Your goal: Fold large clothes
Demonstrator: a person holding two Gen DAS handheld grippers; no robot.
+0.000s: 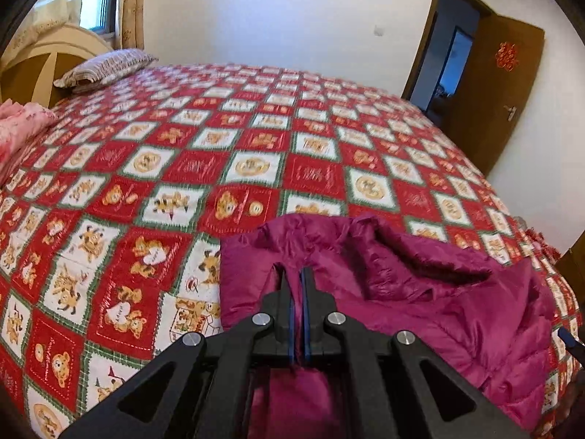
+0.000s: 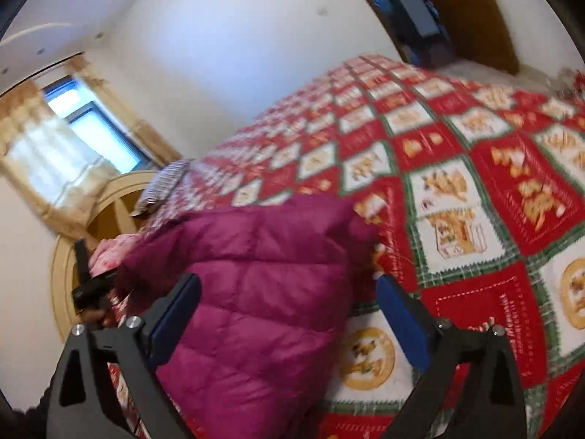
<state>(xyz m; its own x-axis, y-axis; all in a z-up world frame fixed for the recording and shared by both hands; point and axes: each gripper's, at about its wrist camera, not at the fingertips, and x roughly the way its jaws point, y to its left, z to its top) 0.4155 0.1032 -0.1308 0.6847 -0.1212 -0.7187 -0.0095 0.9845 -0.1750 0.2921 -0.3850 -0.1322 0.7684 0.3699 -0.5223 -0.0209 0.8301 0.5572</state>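
A: In the left wrist view, what is the left gripper (image 1: 295, 274) doing?

B: It is clamping a fold of the magenta puffer jacket (image 1: 420, 292), its two blue-lined fingers pressing together on the fabric. The jacket is lying rumpled on the bed (image 1: 182, 153), filling the picture from about five o'clock up to the centre, near the bed's closest edge.

A: And around it?

B: The red and white teddy-bear quilt is covering the bed. A striped pillow (image 1: 106, 69) is resting at ten o'clock by the headboard, a pink bundle (image 1: 18, 124) is sitting at nine o'clock, and an open brown door (image 1: 493, 109) is standing at two o'clock.

A: What is the right wrist view showing?

B: The right gripper (image 2: 289, 285) is standing wide open, gripping nothing. The jacket (image 2: 248, 292) is rising between its fingers, closer to the one at seven o'clock; whether that pad is touching the fabric is unclear. The other finger, at five o'clock, is hanging over bare quilt.

A: Anything else?

B: The left gripper (image 2: 89, 285) is appearing at nine o'clock at the jacket's far edge, and a curtained window (image 2: 84, 135) is glowing at ten o'clock.
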